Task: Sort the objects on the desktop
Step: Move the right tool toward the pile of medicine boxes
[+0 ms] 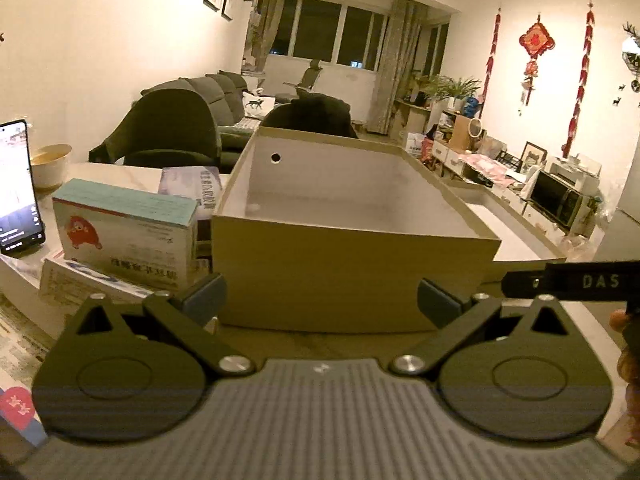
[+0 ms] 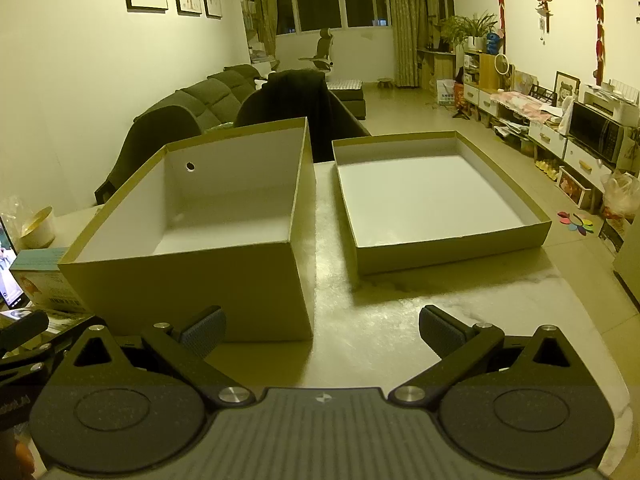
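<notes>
A deep cardboard box stands empty on the pale table, and its shallow lid lies open side up to its right. Left of the box is a pile of medicine packets, topped by a white and teal one with a red cartoon. My left gripper is open just in front of the box's near wall, nothing between its fingers. My right gripper is open over the table before the gap between box and lid, holding nothing.
A lit phone stands propped at the far left, with a white bowl behind it. Dark chairs stand along the table's far side. The table has a curved edge at the right.
</notes>
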A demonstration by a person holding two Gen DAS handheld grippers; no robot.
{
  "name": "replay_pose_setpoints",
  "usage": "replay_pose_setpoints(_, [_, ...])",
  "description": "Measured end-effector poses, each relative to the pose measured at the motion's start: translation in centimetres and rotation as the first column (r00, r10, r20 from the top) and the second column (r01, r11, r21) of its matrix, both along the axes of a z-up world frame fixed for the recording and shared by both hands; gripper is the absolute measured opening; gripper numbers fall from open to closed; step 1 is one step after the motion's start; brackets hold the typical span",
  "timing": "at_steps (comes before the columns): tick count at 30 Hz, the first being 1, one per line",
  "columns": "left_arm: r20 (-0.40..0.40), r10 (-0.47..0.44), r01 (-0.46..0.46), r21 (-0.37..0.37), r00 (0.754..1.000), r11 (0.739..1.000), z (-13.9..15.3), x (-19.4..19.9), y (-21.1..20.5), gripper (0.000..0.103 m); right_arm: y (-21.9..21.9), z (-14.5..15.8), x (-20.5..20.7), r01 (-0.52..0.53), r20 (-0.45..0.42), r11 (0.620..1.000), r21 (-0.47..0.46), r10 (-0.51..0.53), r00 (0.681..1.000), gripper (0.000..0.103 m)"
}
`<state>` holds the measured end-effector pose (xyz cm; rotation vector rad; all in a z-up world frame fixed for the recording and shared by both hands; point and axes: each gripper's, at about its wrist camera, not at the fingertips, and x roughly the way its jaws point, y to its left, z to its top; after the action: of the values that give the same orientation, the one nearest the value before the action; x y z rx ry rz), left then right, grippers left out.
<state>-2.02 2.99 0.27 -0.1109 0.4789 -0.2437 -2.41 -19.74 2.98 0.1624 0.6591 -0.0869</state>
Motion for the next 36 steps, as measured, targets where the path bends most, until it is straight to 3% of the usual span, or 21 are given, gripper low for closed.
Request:
replay_pose_setpoints(12, [0.002, 0.057, -0.057, 0.003, 0.998, 0.998, 0.2, 0.1, 1.8, 0.103, 0.8, 0.4, 0.3, -0.066, 0.051, 0.998, -0.023, 0.067, 0.996, 0.103])
replay_pose_setpoints(21, [0.011, 0.103, -0.103, 0.009, 0.995, 0.995, 0.4, 0.2, 3.2, 0.103, 1.9, 1.3, 0.7, -0.178, 0.166, 0.982, -0.065, 0.187, 0.968, 0.103])
replay_pose_setpoints(36, [-0.007, 0.170, -0.170, 0.006, 0.985, 0.985, 0.2, 0.9, 5.3, 0.103, 4.8, 2.0, 2.1, -0.247, 0.127, 0.959, -0.140, 0.265, 0.956, 0.103])
